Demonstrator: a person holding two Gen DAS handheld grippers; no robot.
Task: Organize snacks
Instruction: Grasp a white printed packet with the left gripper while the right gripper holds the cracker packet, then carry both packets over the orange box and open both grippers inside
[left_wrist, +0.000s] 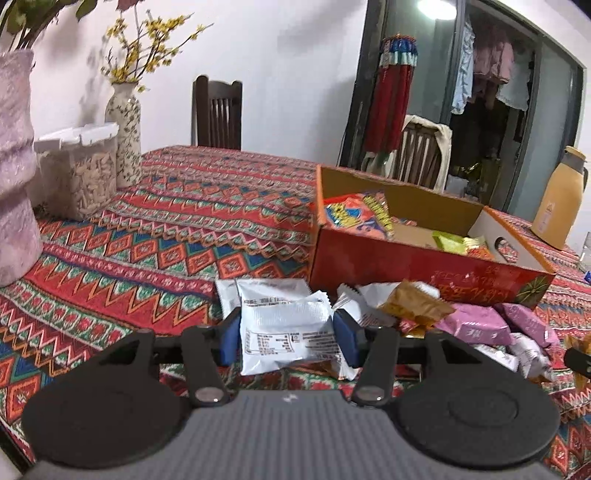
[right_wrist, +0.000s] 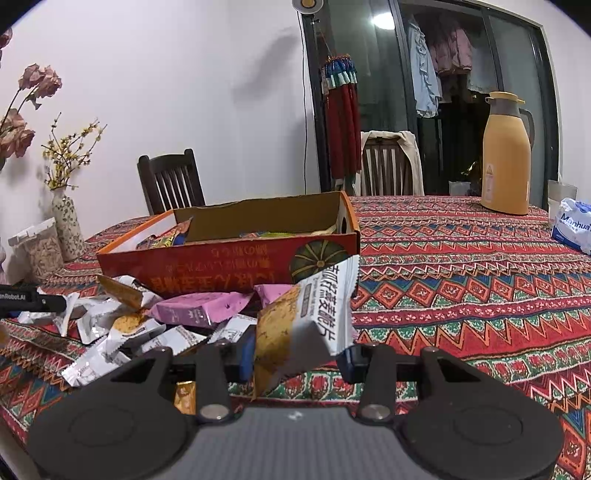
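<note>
Vases: two in the left wrist view, a large pink one (left_wrist: 14, 166) at the far left edge and a slim speckled one (left_wrist: 125, 136) holding yellow sprigs; the right wrist view shows only the speckled one (right_wrist: 66, 229).
Clear container: one (left_wrist: 79, 173), white-lidded, just beside the speckled vase.
Chairs: two, a dark one (left_wrist: 218, 114) behind the table and one with a cloth draped on it (left_wrist: 421, 151) near the glass door.
Left gripper: the left gripper (left_wrist: 288, 332) is clamped on a white snack packet (left_wrist: 284, 325), blue pads pressing both of its sides; a second white packet lies under it.
Snack box: one red cardboard box (left_wrist: 406, 262), open-topped, on the patterned tablecloth (left_wrist: 166, 236); a few colourful packets lie inside.
Loose snacks: a heap (right_wrist: 147, 325) in front of the box, mostly white, silver and brown wrappers, too jumbled to count; two pink packets (left_wrist: 476, 325) show clearly.
Right gripper: the right gripper (right_wrist: 299, 354) grips one white-and-gold packet (right_wrist: 310, 317), tilted, lifted above the cloth in front of the box's right end.
Flask: one yellow flask (right_wrist: 506, 155) on the far right of the table.
Only in right wrist view: a blue-and-white tissue pack (right_wrist: 572, 229) at the right edge.
</note>
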